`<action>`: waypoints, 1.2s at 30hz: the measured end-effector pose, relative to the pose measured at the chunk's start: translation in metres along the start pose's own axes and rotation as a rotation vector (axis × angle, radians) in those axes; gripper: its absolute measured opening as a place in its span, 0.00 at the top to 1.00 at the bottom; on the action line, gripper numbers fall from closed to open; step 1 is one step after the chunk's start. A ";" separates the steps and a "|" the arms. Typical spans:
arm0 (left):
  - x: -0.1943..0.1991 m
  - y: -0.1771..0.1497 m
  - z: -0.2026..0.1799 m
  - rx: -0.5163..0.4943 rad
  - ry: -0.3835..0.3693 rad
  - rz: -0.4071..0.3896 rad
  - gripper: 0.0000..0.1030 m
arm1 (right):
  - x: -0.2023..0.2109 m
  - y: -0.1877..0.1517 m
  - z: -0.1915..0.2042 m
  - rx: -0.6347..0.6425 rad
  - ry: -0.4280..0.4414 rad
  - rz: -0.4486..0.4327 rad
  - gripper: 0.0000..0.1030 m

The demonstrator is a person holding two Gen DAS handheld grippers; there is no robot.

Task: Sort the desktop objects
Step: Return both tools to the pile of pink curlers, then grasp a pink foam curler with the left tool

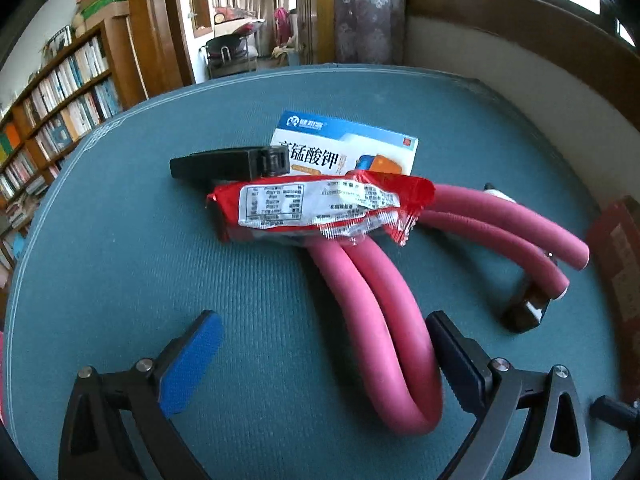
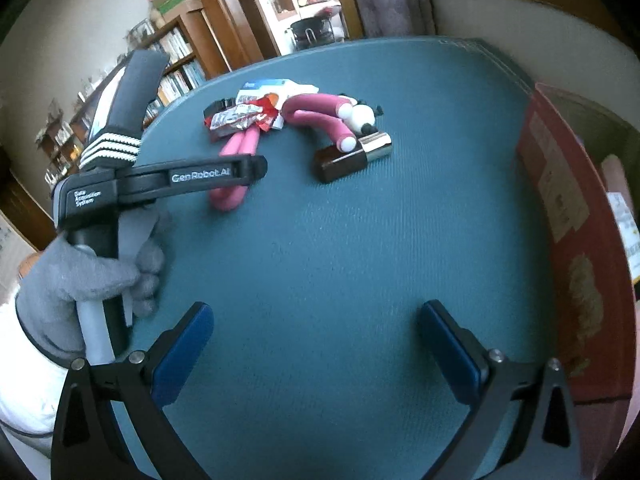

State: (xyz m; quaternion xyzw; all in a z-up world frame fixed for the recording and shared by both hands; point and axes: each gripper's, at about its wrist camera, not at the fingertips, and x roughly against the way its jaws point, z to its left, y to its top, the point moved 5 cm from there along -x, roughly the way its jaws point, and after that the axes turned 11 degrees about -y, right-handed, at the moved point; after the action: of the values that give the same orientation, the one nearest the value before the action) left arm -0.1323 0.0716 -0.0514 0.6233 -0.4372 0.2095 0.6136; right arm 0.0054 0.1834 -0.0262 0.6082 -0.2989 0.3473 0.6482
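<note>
Covering box lower edge: red wrapper; left tool, right tool both spread, empty.

Black frames on both claws, silver screws at the joints, blue ribbed pads on the fingers. White "GenRobot.AI" and "Data Acquisition System" lettering along the left claw. Grey knit glove, white sleeve.
</note>
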 end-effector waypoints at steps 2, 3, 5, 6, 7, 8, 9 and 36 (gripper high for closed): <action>-0.002 0.001 -0.001 -0.002 -0.004 0.001 0.01 | -0.001 -0.001 0.001 0.013 -0.011 0.001 0.00; -0.002 0.001 0.000 -0.003 -0.005 0.001 0.01 | -0.001 -0.002 0.002 0.019 -0.014 0.004 0.00; -0.003 0.001 0.000 -0.004 -0.006 -0.001 0.01 | -0.003 -0.003 0.004 0.047 -0.030 0.013 0.00; -0.003 0.002 0.000 -0.004 -0.006 -0.002 0.01 | -0.004 -0.004 0.006 0.064 -0.041 0.019 0.00; -0.004 0.002 0.002 -0.003 -0.007 -0.002 0.01 | -0.005 -0.005 0.007 0.086 -0.056 0.025 0.00; -0.004 0.003 0.001 -0.003 -0.008 -0.002 0.01 | -0.006 -0.006 0.009 0.111 -0.074 0.031 0.00; -0.004 0.003 0.000 -0.004 -0.008 -0.002 0.01 | -0.007 -0.006 0.011 0.126 -0.087 0.033 0.00; 0.069 -0.042 0.014 0.022 -0.194 -0.107 0.65 | 0.027 0.085 0.016 0.118 -0.165 -0.155 0.37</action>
State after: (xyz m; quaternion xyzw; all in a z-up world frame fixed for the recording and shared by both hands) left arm -0.0662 0.0326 -0.0234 0.6698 -0.4582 0.1198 0.5719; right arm -0.0473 0.1709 0.0464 0.6931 -0.2824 0.2621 0.6092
